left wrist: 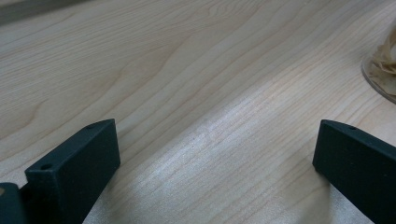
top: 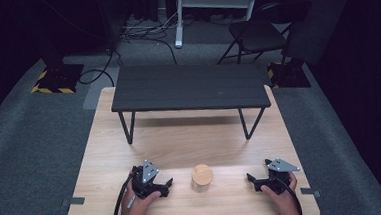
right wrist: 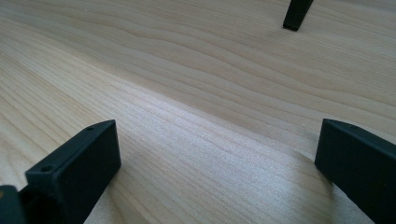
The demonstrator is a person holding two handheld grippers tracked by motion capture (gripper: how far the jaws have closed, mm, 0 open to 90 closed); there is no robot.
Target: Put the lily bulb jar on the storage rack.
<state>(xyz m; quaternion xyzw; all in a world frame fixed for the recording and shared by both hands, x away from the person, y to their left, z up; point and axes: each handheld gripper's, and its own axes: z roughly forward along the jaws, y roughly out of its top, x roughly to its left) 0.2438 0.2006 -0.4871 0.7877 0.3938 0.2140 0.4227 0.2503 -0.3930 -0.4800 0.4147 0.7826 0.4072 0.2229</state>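
A small clear jar with a round wooden lid (top: 202,177) stands near the front middle of the light wooden table (top: 180,138). My left gripper (top: 166,184) rests on the table just left of the jar, jaws spread wide and empty; in the left gripper view the gripper (left wrist: 215,154) sits low over bare wood, with the jar's glass base (left wrist: 384,70) at the right edge. My right gripper (top: 251,180) lies to the jar's right, also open and empty; in the right gripper view the gripper (right wrist: 217,154) faces bare wood.
A low black bench-like stand (top: 190,87) on thin legs spans the far half of the table; one leg's foot (right wrist: 297,14) appears in the right gripper view. Beyond the table are grey carpet, cables, a folding chair (top: 259,33) and a white frame.
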